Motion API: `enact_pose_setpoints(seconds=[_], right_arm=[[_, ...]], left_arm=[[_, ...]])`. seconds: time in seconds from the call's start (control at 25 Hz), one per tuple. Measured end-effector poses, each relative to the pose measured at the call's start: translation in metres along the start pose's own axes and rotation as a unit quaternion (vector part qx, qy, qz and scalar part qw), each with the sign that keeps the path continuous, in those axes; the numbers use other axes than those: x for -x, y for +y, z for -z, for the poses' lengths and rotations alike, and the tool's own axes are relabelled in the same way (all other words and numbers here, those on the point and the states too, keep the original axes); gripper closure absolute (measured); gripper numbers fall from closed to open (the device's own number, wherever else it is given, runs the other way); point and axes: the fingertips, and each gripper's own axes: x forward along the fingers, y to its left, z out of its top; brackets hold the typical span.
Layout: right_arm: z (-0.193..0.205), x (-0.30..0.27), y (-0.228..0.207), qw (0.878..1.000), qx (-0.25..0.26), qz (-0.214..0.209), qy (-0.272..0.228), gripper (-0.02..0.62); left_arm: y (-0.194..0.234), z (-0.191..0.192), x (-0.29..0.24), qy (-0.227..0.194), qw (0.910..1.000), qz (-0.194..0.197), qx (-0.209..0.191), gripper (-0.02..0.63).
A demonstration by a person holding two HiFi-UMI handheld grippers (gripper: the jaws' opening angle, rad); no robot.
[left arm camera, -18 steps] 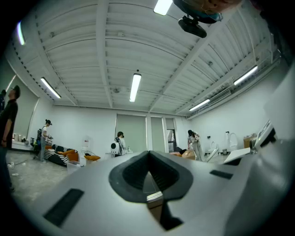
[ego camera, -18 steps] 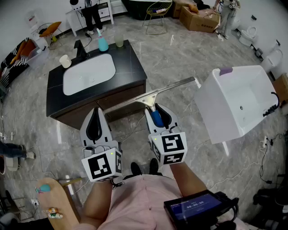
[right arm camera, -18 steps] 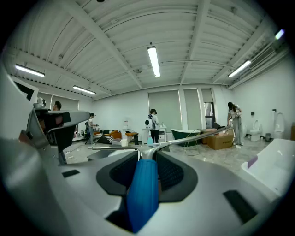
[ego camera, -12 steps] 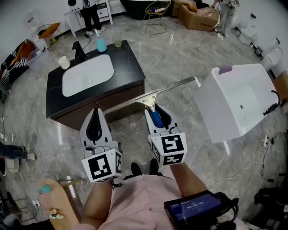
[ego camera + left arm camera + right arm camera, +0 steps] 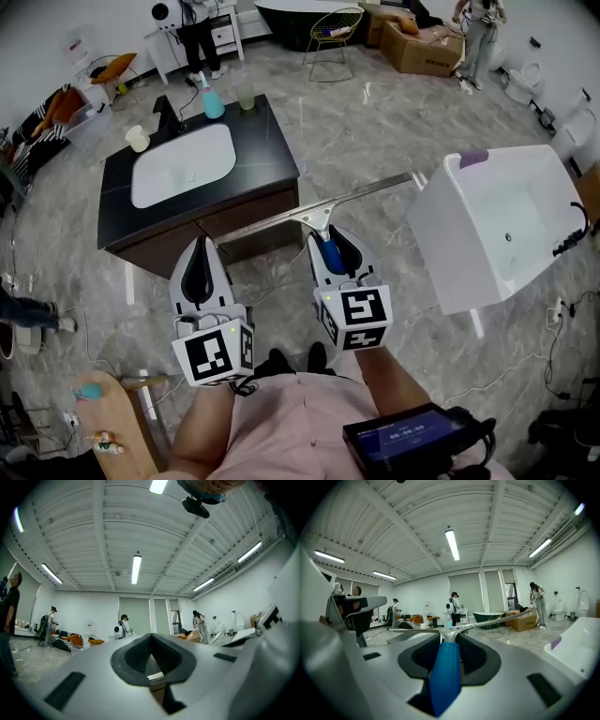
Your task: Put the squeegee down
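Grey marble floor [image 5: 375,122] spreads beneath both hands. At the jaws, the right gripper [image 5: 328,239] is clenched on the squeegee [image 5: 324,211] by its blue handle [image 5: 445,677], which runs out toward 12 o'clock. Past the tips the metal blade [image 5: 366,192] sits crosswise, with its long axis from 8 to 2 o'clock. The left gripper [image 5: 200,246], at 9 o'clock of the right one, is closed on nothing. Farther out, the vanity top [image 5: 272,131] lies at 11 o'clock and the bathtub [image 5: 450,253] at 3 o'clock. Either looks a possible landing place.
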Motion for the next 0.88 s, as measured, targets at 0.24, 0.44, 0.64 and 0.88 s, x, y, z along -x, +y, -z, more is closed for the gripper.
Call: enact_pose_setpoints(seconds=[0.24, 0.44, 0.64, 0.88], right_arm=[[0.007, -0.01, -0.021, 1.0, -0.004, -0.002, 0.01, 0.465], [0.006, -0.034, -0.025, 1.0, -0.002, -0.003, 0.015, 0.465], [0.005, -0.08, -0.027, 1.0, 0.004, -0.005, 0.024, 0.465], [0.019, -0.166, -0.031, 0.999, 0.002, 0.007, 0.052, 0.465]], left_arm=[[-0.008, 0.007, -0.01, 0.006, 0.9999, -0.008, -0.01, 0.597], [0.001, 0.016, -0.029, 0.009, 0.9999, -0.012, -0.005, 0.597], [0.021, 0.036, -0.066, 0.014, 0.9998, -0.015, 0.005, 0.597], [0.068, 0.075, -0.143, 0.027, 0.9993, -0.02, 0.015, 0.597]])
